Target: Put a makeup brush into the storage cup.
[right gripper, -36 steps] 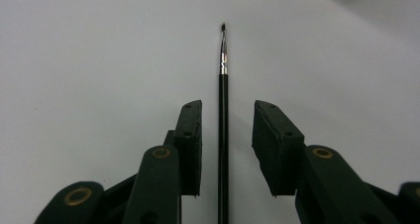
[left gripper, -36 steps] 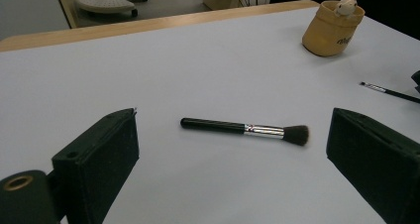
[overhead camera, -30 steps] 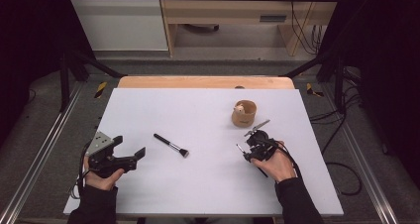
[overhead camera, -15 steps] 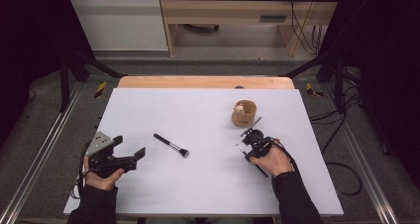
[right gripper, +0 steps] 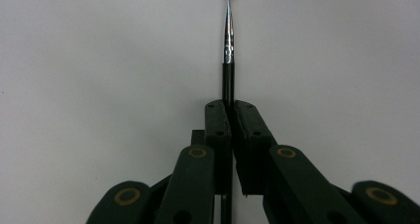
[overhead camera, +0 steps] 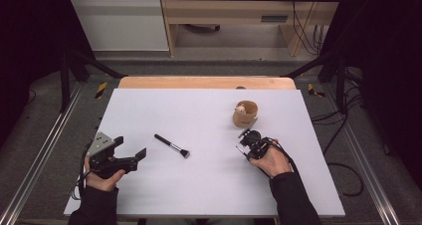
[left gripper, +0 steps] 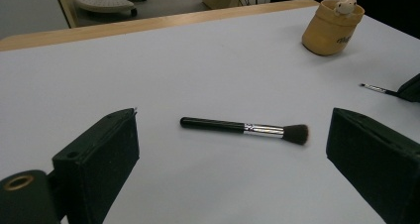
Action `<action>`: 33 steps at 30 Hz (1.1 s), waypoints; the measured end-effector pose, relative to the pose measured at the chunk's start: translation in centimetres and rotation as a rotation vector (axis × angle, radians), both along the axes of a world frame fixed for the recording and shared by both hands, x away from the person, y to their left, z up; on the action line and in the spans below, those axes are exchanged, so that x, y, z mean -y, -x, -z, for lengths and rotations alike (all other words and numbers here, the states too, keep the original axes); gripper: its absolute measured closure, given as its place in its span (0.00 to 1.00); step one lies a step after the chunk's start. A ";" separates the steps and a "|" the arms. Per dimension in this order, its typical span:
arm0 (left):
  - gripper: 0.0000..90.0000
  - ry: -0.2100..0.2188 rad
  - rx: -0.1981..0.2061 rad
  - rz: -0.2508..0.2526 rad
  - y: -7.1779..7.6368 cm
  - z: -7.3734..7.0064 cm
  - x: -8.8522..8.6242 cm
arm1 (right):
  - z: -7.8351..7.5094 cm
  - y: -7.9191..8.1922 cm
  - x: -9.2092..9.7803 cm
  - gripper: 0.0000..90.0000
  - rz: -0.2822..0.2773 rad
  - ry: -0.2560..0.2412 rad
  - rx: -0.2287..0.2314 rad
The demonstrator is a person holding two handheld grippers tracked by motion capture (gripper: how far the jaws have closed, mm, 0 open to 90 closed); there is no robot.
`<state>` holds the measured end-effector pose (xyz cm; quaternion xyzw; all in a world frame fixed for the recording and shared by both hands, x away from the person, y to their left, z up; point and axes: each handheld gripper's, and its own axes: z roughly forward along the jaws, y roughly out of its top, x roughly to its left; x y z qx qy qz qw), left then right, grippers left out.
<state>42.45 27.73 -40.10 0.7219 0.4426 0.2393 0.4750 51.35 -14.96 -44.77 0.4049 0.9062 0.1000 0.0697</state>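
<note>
A black-handled makeup brush (overhead camera: 171, 146) with a silver ferrule lies flat on the white table (overhead camera: 209, 185), bristles toward the right. My left gripper (overhead camera: 130, 147) stands open just left of it; in the left gripper view the makeup brush (left gripper: 245, 128) lies a little beyond the wide-apart jaws of the left gripper (left gripper: 233, 157). My right gripper (overhead camera: 245, 139) is shut on a thin fine-tipped brush (right gripper: 228, 35), which sticks straight out past the jaw tips of the right gripper (right gripper: 228, 105) over the table. A tan cup (overhead camera: 245, 114) with a small figure on its rim stands just behind it.
In the left gripper view the tan cup (left gripper: 331, 28) stands at the far right, with the thin brush's tip (left gripper: 376, 88) below it. A wooden strip (overhead camera: 206, 82) borders the table's far edge. Metal rails (overhead camera: 40, 155) and cables (overhead camera: 343, 170) run beside the table.
My right gripper, with the thin brush in it, has shifted slightly to the left near the cup. The left gripper and the makeup brush have not moved.
</note>
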 end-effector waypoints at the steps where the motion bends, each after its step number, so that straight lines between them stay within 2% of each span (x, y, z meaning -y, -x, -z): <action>1: 0.06 0.002 -0.001 0.000 0.0 0.0 0.0 | 0.0 0.0 0.0 0.95 0.000 0.000 0.000; 5: 0.06 0.001 -0.001 0.000 0.0 0.0 0.0 | -0.1 0.1 0.0 0.95 0.002 0.003 0.009; 6: 0.06 0.002 -0.002 0.000 0.0 0.0 0.0 | -0.3 0.3 -0.1 0.95 0.029 -0.003 0.005; 7: 0.06 0.001 -0.002 -0.001 0.0 0.0 0.0 | -0.3 0.3 0.1 0.95 0.002 -0.005 0.026; 9: 0.06 0.002 -0.002 -0.001 0.0 0.0 0.0 | -0.8 0.5 0.1 0.95 0.032 -0.025 0.026; 11: 0.06 0.002 -0.001 -0.001 0.0 0.0 0.0 | -1.3 0.7 0.4 0.95 0.024 -0.049 0.053; 20: 0.06 0.001 -0.001 -0.002 0.0 0.0 0.0 | -3.6 1.8 1.6 0.95 0.060 -0.182 0.132; 22: 0.06 0.001 -0.001 -0.002 0.0 0.1 0.0 | -4.1 2.0 1.8 0.95 0.061 -0.223 0.152; 23: 0.06 0.001 -0.001 -0.002 0.0 0.1 0.0 | -4.5 2.2 2.0 0.95 0.060 -0.258 0.172; 24: 0.06 0.001 -0.001 -0.002 0.0 0.1 0.0 | -4.5 2.2 2.0 0.95 0.060 -0.258 0.172; 26: 0.06 0.000 0.000 -0.002 0.0 0.1 0.0 | -5.0 2.5 2.3 0.95 0.076 -0.297 0.186; 29: 0.06 0.000 0.000 -0.002 0.0 0.1 0.0 | -5.5 2.8 2.7 0.95 0.085 -0.347 0.224; 30: 0.06 0.003 -0.001 -0.003 0.0 0.0 0.0 | -5.7 2.9 3.1 0.95 0.079 -0.378 0.257; 31: 0.06 0.003 -0.001 -0.003 0.0 0.0 0.0 | -5.7 2.9 3.1 0.95 0.079 -0.378 0.257; 33: 0.06 0.002 -0.001 -0.003 0.0 0.0 0.0 | -6.1 3.1 3.3 0.95 0.092 -0.411 0.271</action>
